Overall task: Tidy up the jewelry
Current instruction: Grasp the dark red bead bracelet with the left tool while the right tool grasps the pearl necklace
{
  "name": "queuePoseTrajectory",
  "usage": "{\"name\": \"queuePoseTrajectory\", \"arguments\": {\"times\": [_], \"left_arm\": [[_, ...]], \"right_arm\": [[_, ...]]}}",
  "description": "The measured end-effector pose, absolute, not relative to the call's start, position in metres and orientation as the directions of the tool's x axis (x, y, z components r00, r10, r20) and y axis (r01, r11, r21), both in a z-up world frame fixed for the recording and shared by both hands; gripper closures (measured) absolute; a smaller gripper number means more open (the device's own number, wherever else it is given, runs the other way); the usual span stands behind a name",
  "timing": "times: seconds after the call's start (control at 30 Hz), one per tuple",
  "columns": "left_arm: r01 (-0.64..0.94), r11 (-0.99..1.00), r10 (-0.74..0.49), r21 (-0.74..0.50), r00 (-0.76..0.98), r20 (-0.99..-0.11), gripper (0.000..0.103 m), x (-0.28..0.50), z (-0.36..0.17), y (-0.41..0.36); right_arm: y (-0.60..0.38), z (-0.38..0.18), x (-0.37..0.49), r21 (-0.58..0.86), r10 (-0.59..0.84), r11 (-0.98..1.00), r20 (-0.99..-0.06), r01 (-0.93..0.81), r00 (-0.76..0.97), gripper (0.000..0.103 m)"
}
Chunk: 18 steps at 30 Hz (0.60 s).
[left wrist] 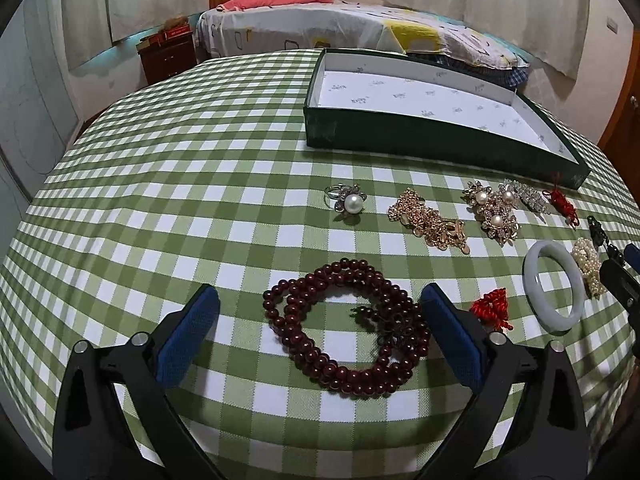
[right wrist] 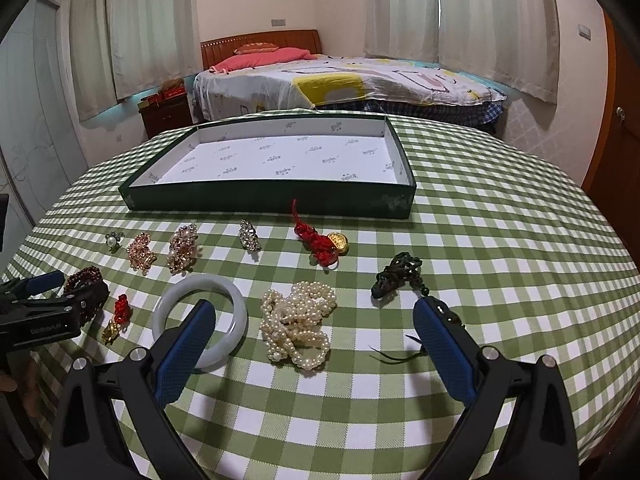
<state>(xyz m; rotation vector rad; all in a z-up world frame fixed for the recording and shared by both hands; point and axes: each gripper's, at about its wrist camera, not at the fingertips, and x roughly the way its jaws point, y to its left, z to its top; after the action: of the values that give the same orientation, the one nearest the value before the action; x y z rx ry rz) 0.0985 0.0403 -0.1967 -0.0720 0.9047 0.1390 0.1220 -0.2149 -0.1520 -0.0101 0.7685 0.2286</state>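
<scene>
My left gripper (left wrist: 320, 310) is open, its jaws on either side of a dark red bead bracelet (left wrist: 346, 326) lying on the checked cloth. My right gripper (right wrist: 314, 320) is open and empty above a pile of pearl strands (right wrist: 298, 326), with a pale jade bangle (right wrist: 200, 320) by its left finger. An open dark green box (right wrist: 276, 168) with a white lining stands behind the jewelry; it also shows in the left wrist view (left wrist: 432, 120). A pearl ring (left wrist: 348, 200), a gold chain (left wrist: 430, 220) and pearl brooches (left wrist: 492, 208) lie in a row.
A red knot charm with a gold piece (right wrist: 320, 244), a dark green cord pendant (right wrist: 394, 274), a crystal clip (right wrist: 250, 234) and a small red charm (right wrist: 120, 312) lie on the green checked tablecloth (right wrist: 500, 260). A bed (right wrist: 340, 80) stands behind the table.
</scene>
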Motion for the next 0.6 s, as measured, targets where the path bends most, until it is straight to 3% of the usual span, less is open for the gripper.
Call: {"name": "queuePoseTrajectory", "arguments": {"times": [0.1, 0.17, 0.27, 0.33, 0.37, 0.47, 0.6], "left_arm": [[-0.146, 0.989, 0.092, -0.002, 0.630, -0.771, 0.032, 0.0958, -0.1939, 0.0412], [-0.139, 0.990, 0.085, -0.006, 0.637, -0.766, 0.036, 0.0954, -0.1934, 0.0411], [-0.113, 0.994, 0.065, -0.011, 0.648, -0.759, 0.053, 0.0927, -0.1919, 0.0375], [-0.102, 0.995, 0.058, -0.011, 0.652, -0.756, 0.058, 0.0926, -0.1919, 0.0355], [-0.098, 0.995, 0.055, -0.012, 0.653, -0.755, 0.060, 0.0923, -0.1917, 0.0349], [-0.096, 0.995, 0.049, -0.019, 0.655, -0.754, 0.070, 0.0916, -0.1906, 0.0350], [-0.094, 0.995, 0.046, -0.022, 0.656, -0.754, 0.073, 0.0922, -0.1903, 0.0353]], "right_arm": [[-0.2167, -0.1532, 0.1236, 0.089, 0.214, 0.973, -0.692, -0.212, 0.690, 0.007], [-0.2177, -0.1540, 0.1241, 0.100, 0.225, 0.971, -0.693, -0.217, 0.685, 0.007], [-0.2173, -0.1532, 0.1245, 0.108, 0.235, 0.969, -0.691, -0.223, 0.684, 0.012], [-0.2161, -0.1538, 0.1256, 0.114, 0.247, 0.965, -0.695, -0.236, 0.675, 0.043], [-0.2168, -0.1550, 0.1270, 0.117, 0.248, 0.965, -0.702, -0.236, 0.667, 0.048], [-0.2171, -0.1585, 0.1282, 0.130, 0.260, 0.962, -0.715, -0.242, 0.649, 0.049], [-0.2143, -0.1612, 0.1294, 0.127, 0.266, 0.958, -0.722, -0.256, 0.639, 0.056]]}}
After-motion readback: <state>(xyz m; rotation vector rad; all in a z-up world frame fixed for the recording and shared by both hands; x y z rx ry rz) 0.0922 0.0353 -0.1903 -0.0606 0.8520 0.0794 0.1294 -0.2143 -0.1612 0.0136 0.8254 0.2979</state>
